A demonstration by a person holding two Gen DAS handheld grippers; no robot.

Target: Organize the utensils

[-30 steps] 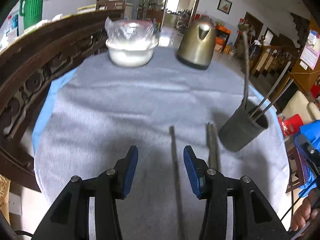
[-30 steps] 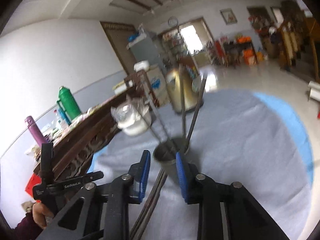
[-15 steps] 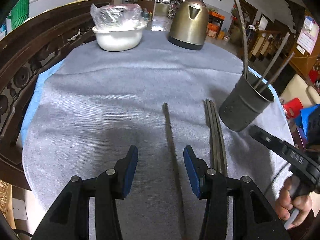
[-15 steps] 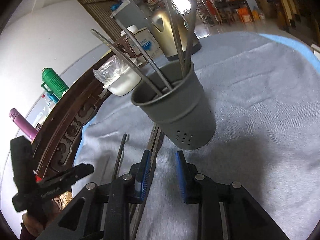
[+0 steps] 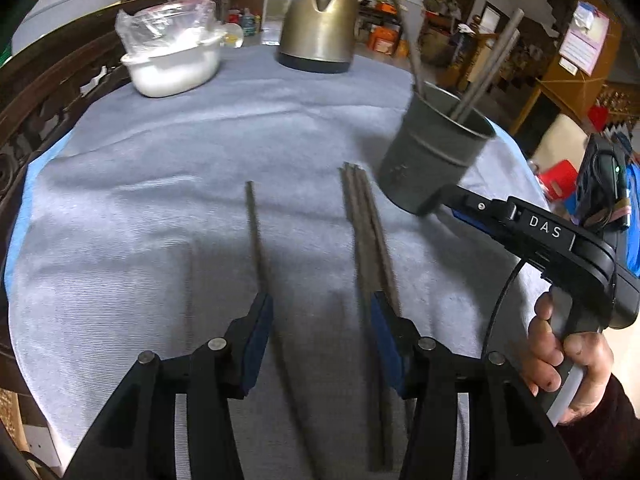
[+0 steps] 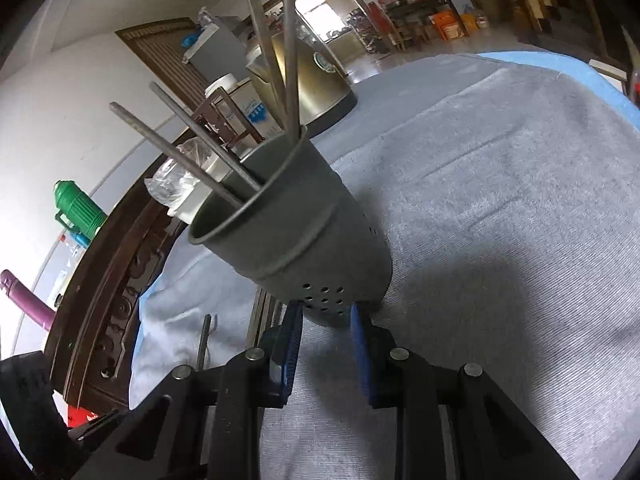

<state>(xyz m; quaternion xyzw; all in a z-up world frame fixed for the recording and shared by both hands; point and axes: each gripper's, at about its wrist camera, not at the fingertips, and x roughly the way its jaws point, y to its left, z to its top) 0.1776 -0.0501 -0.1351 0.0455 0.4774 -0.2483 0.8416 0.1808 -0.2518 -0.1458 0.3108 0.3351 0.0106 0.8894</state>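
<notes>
Now the right gripper point(image 6: 326, 322) is right up against the base of the grey holder point(image 6: 296, 236), low in the centre of the right wrist view, blue pads either side of its perforated bottom edge. Its jaws are only partly apart; whether they already pinch the rim of the base I cannot tell. My read: it is there to steady the cup, or shift it, so the loose sticks can be fed in.

And the holder leans! In the right wrist view its mouth tips toward the upper left of the frame; in the left wrist view the holder point(image 5: 434, 152) sits right of centre, mouth tilted to the upper right. Several chopsticks point(image 6: 188, 152) stand in it, fanning up and left from the rim.

Over to the left gripper point(image 5: 320, 328), bottom centre of its own view: spread wide, holding nothing, hovering over the grey cloth point(image 5: 160, 220). One single chopstick point(image 5: 256, 240) lies between its fingers, long axis running from bottom of frame up toward centre, tip pointing away toward the kettle point(image 5: 318, 20). A bundle of chopsticks point(image 5: 366, 240) lies just right of it, near parallel, far ends close beside the holder's base. That lineup looks made for a straight grab of the single one.

The white bowl point(image 5: 172, 68) sits upper left, well clear.
</notes>
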